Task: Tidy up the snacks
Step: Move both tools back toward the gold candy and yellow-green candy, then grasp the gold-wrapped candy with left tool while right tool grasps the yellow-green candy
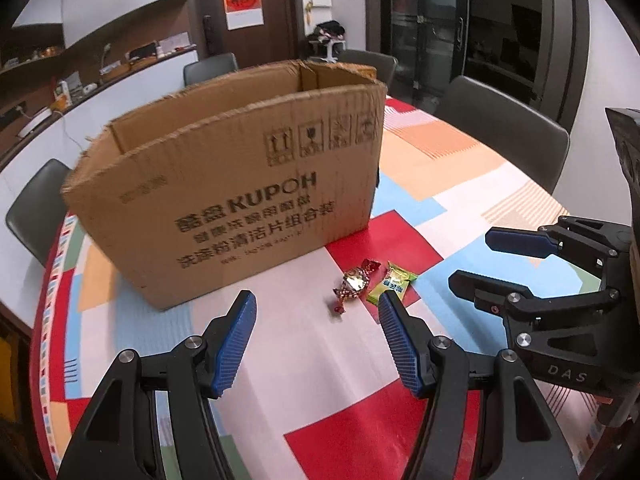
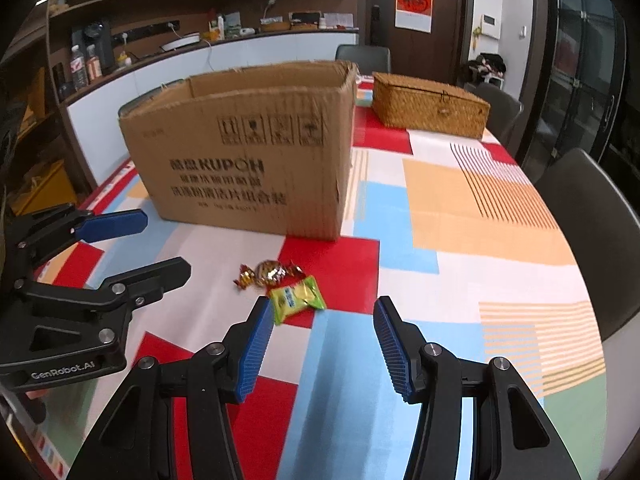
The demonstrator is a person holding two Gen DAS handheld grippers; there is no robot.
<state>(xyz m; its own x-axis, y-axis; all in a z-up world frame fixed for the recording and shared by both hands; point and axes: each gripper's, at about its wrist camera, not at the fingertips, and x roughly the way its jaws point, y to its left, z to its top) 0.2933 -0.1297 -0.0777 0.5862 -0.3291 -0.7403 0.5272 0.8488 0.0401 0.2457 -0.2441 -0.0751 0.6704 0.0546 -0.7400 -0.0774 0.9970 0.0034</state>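
A red-and-gold twist-wrapped candy and a green snack packet lie side by side on the patterned tablecloth, just in front of an open cardboard box. My left gripper is open and empty, its fingertips just short of the two snacks. In the right wrist view the candy and the packet lie before the box. My right gripper is open and empty, its left fingertip beside the packet. Each gripper shows in the other's view: the right one, the left one.
A lidded wicker basket stands on the table behind and right of the box. Dark chairs ring the round table. A counter with bottles and appliances runs along the far wall.
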